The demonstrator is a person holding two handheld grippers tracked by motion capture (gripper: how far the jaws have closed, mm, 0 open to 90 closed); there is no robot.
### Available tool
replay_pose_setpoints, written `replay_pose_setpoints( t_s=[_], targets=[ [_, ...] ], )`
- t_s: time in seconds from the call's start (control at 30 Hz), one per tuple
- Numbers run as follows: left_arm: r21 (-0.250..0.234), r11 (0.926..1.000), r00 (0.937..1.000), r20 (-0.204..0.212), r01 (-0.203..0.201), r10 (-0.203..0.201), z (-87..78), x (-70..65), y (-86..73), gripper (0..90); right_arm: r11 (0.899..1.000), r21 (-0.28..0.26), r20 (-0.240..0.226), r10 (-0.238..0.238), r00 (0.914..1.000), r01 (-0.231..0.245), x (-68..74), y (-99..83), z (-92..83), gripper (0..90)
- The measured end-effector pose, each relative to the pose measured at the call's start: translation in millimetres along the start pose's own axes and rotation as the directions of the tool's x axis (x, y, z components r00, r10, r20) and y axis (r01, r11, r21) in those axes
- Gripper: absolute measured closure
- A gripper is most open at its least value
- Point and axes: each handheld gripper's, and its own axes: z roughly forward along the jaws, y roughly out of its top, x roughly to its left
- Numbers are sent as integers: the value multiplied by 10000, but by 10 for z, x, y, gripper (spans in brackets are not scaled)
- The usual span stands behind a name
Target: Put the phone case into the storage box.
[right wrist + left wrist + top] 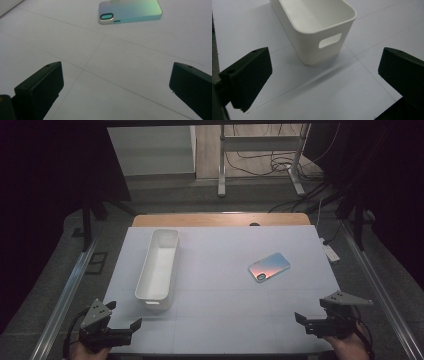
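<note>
Table [225, 285] carries one white bin [158, 268] and one phone [269, 266], well apart; left gripper [125, 317] and right gripper [312, 312] both gape wide, empty.

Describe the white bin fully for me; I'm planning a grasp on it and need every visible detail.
The bin is a long, narrow, open-topped box, white, apparently smooth plastic, with rounded corners and a plain rim. Its near end wall has an oval handle cutout. It looks empty and stands upright on the white table, left of centre, its length running away from the person. Nothing touches it; the left gripper hovers nearby, jaws wide apart.
</note>
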Motion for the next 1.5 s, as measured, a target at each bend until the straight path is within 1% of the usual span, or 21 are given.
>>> replay_pose_setpoints(
  t_s=[0.03,0.1,0.17,0.33,0.47,0.7,0.8,0.83,0.97,1.03,1.33,1.5],
  targets=[
    [-1,10000,10000,3,4,-4,0,0,0,0,9998,-83,165,-153,9997,154,9,6,10,0],
    [-5,10000,10000,11,13,-13,0,2,0,0,9998,-65,223,-207,9995,209,12,11,15,0],
    [-14,10000,10000,70,44,-44,0,6,-1,0,9995,108,291,-304,9991,301,17,24,41,0],
    [-16,10000,9999,98,30,-30,1,6,-1,1,9983,298,350,-517,9981,506,27,45,72,0],
    [21,10000,10000,82,-39,39,4,1,1,1,9985,316,280,-452,9986,443,23,74,90,0],
    [37,10000,10000,89,-22,22,5,3,2,4,9984,318,241,-468,9986,461,5,142,108,0],
    [46,10000,9999,96,-42,42,6,1,2,4,9982,402,164,-460,9988,453,-3,167,117,0],
    [53,10000,9999,88,-58,58,6,0,3,5,9969,558,130,-554,9984,546,-13,185,138,0],
    [50,10000,9999,98,-47,47,7,1,2,5,9963,681,130,-533,9985,522,-18,191,164,0],
    [47,10000,9999,100,-41,40,7,2,2,5,9958,702,117,-605,9981,596,-23,193,179,0],
    [77,9999,9999,69,-106,105,12,-7,4,8,9947,836,98,-607,9981,597,-42,239,239,0],
    [97,9999,9999,79,-112,111,15,-8,5,9,9941,914,-18,-585,9983,584,-54,271,292,0]
  ],
)
